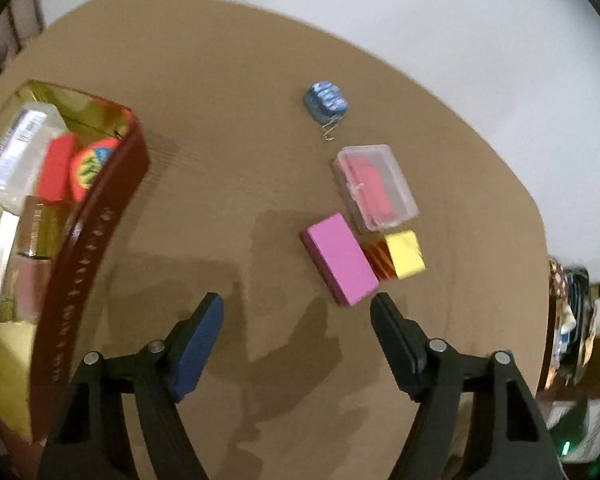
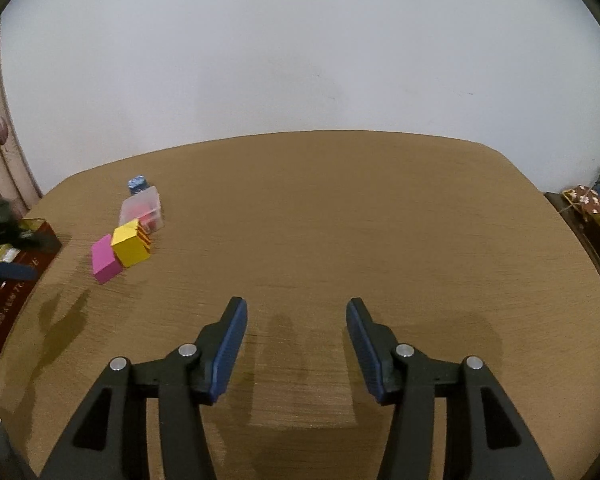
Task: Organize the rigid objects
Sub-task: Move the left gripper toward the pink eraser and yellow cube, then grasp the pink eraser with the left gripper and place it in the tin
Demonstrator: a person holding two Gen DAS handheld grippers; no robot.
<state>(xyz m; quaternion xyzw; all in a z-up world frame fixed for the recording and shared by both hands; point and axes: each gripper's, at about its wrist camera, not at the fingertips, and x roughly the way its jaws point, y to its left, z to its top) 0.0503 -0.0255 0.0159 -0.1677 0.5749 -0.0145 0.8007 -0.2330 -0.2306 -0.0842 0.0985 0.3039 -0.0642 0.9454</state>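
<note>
Worktop (image 1: 228,128) — brown wood-grain surface with rounded corners, set against a plain pale wall.

Left gripper (image 1: 298,304) — fingers spread wide with nothing between them, hovering over bare worktop; the pink block lies just ahead of the tip of one finger. In the right wrist view this gripper shows only as a dark blurred shape at the left edge, over the red box.

Right gripper (image 2: 297,306) — fingers likewise parted and empty, above the near middle of the worktop, well apart from every object.

Red box (image 1: 100,240) — dark red wall with gold lettering, gold-lined inside, at the worktop's left side. Contents: a clear packet with a printed label (image 1: 14,148), a red block (image 1: 58,168), a round red-and-yellow piece (image 1: 90,170); further items inside are too blurred to name.

Loose items, clustered to the right of the box:
- Pink block (image 1: 342,258), flat on the worktop.
- Yellow box (image 1: 404,254) with a red-and-gold striped side, touching the pink block's long edge.
- Clear plastic case (image 1: 376,186) holding something red, just beyond the pink block and the yellow box, touching or nearly touching both.
- Blue patterned cube (image 1: 325,100), a little beyond the case, with a small metal spring (image 1: 329,131) at its near side.

Cluttered shelf (image 2: 596,204) past the worktop's right edge; items indistinct.
</note>
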